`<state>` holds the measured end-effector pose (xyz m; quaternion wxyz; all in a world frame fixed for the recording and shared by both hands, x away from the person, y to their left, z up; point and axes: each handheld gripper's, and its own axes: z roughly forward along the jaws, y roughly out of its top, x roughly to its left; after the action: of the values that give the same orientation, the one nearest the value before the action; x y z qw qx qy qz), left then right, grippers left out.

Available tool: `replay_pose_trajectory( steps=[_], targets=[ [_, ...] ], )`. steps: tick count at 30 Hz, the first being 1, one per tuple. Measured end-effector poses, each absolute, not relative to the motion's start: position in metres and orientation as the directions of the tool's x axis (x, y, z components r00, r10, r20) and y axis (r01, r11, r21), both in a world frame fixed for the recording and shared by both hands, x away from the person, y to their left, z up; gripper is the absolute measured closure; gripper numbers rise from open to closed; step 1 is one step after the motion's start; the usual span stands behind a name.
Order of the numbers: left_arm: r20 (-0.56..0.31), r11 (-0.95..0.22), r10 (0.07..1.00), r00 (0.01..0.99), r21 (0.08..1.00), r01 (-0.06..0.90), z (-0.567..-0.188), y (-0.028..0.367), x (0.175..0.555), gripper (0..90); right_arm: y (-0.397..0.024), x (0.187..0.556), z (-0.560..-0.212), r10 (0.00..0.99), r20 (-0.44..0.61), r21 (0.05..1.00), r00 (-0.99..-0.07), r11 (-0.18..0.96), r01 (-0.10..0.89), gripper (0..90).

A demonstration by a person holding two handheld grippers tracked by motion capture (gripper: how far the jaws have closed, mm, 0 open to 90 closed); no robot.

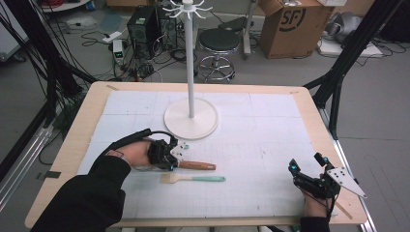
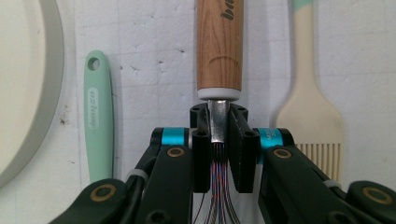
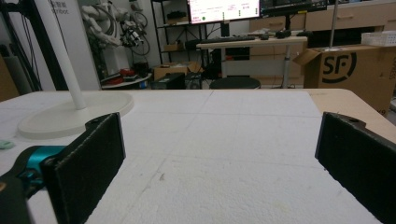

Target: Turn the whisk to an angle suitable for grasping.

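I have the left gripper [image 1: 170,155] down on the mat, its jaws pinched on the metal neck of the whisk [image 2: 218,60], just below the white collar of the wooden handle; the wires run back between the jaws toward the camera. In the high view the whisk [image 1: 196,166] lies flat, handle pointing right, in front of the stand [image 1: 191,118] and just behind the brush [image 1: 193,178], which lies parallel to it without touching. The left gripper view also shows a mint handle [image 2: 97,116] lying beside the whisk on the side away from the brush, close to the stand's base [image 2: 28,84]. My right gripper [image 1: 309,179] rests near the table's right edge, well apart from everything, jaws spread wide with nothing between them. I judge this to be the grasp step: the grip is made but the whisk is not yet lifted. The stand's hooks sit high, so next I would raise the whisk straight up clear of the brush, keep the pinch firm so the heavy handle does not swing, then carry it toward the hooks [image 1: 187,9].
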<state>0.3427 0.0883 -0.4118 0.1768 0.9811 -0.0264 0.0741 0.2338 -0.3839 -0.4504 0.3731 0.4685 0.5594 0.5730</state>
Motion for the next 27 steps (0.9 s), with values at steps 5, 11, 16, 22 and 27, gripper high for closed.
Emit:
replay_pose_trajectory(
  steps=[5,11,16,22,27],
  targets=[
    [0.165,-0.927,-0.006,0.986,0.37,-0.068,-0.404,0.091,0.34,81.0,-0.385,0.234,-0.451,0.953,0.112,0.991,-0.283,-0.088,0.096,0.4],
    [0.192,-0.905,0.097,0.977,0.425,0.006,-0.387,0.1,0.336,81.1,-0.385,0.233,-0.45,0.952,0.111,0.992,-0.284,-0.086,0.096,0.4],
    [0.16,-0.837,0.225,0.961,0.537,0.107,-0.376,0.116,0.33,81.0,-0.384,0.233,-0.45,0.952,0.11,0.992,-0.286,-0.086,0.093,0.4],
    [0.118,-0.743,0.326,0.938,0.646,0.176,-0.369,0.133,0.319,81.0,-0.384,0.232,-0.45,0.953,0.107,0.992,-0.284,-0.082,0.098,0.4],
    [0.099,-0.671,0.395,0.913,0.711,0.213,-0.364,0.141,0.309,81.0,-0.382,0.232,-0.449,0.953,0.101,0.993,-0.285,-0.077,0.095,0.4]
  ],
)
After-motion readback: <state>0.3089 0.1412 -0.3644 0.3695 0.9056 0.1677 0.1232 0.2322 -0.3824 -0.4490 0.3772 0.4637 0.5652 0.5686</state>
